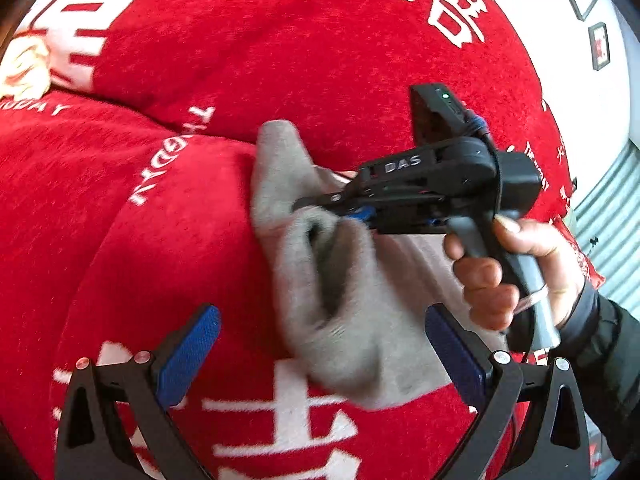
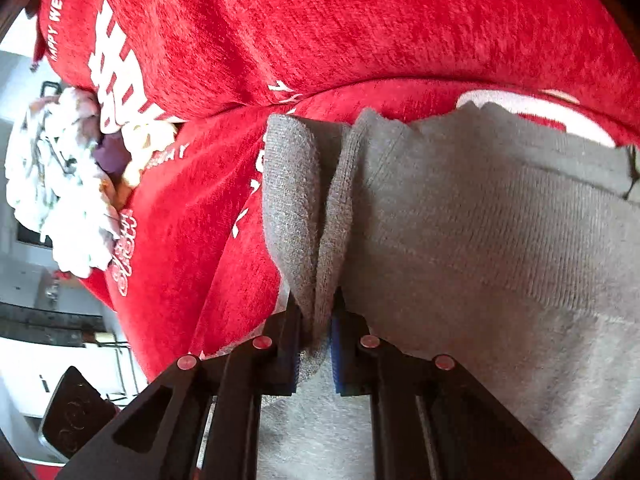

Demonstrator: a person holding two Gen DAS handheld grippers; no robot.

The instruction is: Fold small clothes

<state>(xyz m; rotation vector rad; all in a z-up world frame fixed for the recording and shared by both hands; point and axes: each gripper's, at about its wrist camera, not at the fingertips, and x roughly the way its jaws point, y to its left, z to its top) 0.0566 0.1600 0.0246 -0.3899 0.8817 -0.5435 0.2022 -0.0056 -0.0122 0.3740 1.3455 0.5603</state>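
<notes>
A small grey knit garment (image 1: 360, 364) lies rumpled on the red blanket (image 1: 200, 200). In the left wrist view my right gripper (image 1: 320, 210), held by a hand (image 1: 516, 276), reaches in from the right and is shut on a raised fold of the cloth. The right wrist view shows that fold pinched between the blue pads (image 2: 335, 344), with my right gripper (image 2: 316, 328) shut on it and the grey garment (image 2: 480, 240) spreading to the right. My left gripper (image 1: 320, 356) stands open above the near part of the garment, its blue pads (image 1: 188, 356) wide apart and holding nothing.
The red blanket (image 2: 360, 32) with white lettering covers the whole surface and bulges at the back. A pile of light-coloured clothes (image 2: 68, 184) lies at its left edge, also showing as a pale heap (image 1: 24, 64). Framed pictures (image 1: 600, 46) hang on the right wall.
</notes>
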